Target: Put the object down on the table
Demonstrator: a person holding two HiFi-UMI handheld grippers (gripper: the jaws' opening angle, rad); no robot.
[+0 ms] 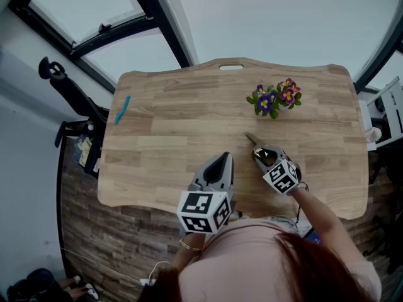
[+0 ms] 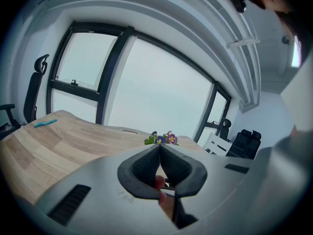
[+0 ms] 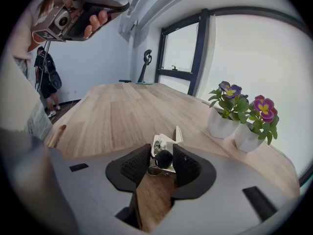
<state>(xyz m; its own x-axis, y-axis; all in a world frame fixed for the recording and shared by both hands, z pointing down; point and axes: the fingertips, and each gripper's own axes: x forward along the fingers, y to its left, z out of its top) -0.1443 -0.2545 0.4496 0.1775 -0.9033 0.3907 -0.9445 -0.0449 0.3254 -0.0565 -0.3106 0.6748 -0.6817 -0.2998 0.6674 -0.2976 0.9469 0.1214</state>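
Observation:
A small silver-and-white metal object with a black round knob [image 3: 163, 153] lies on the wooden table [image 1: 176, 124], between the jaws of my right gripper [image 3: 162, 152]. The pads stand apart around it, with a gap at the left pad. In the head view the right gripper [image 1: 257, 151] points down at the table right of centre, and the object's thin tip [image 1: 252, 138] pokes out ahead of it. My left gripper [image 1: 221, 160] hovers beside it, above the near edge. Its pads [image 2: 146, 163] meet at the tips, with nothing held.
Two white pots of purple and pink flowers [image 1: 275, 97] [image 3: 234, 124] stand beyond the right gripper. A blue item [image 1: 121, 109] lies at the table's far left. Black office chairs [image 1: 69, 99] stand to the left of the table, and a person [image 3: 46, 80] stands off in the room.

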